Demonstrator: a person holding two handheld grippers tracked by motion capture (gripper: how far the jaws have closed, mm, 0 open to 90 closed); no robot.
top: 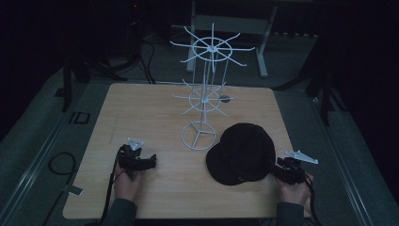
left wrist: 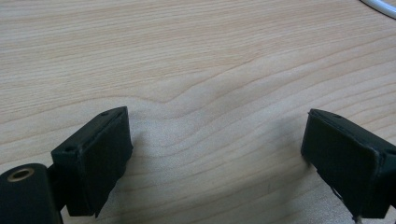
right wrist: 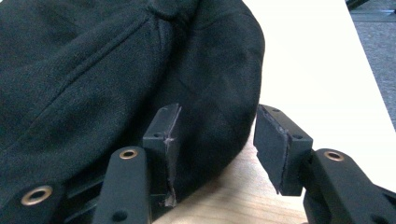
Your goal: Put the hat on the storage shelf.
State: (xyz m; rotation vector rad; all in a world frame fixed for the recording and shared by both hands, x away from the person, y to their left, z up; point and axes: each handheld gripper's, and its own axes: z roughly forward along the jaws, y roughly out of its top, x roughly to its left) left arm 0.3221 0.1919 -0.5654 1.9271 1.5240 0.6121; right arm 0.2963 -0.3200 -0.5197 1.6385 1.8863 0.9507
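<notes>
Wooden table (top: 155, 113) carries a white wire rack (top: 205, 89) standing upright mid-table; black cap (top: 244, 151) lies just right of the rack's base ring. Right gripper (right wrist: 215, 140) at the cap's near-right edge, jaws apart with the cap's edge between them, not clamped. Left gripper (left wrist: 215, 154) spread wide over bare wood, well clear of the cap

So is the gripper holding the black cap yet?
No, nothing is held. The right gripper has open jaws around the edge of the cap, not pinching it. The left gripper is open over bare table.
</notes>
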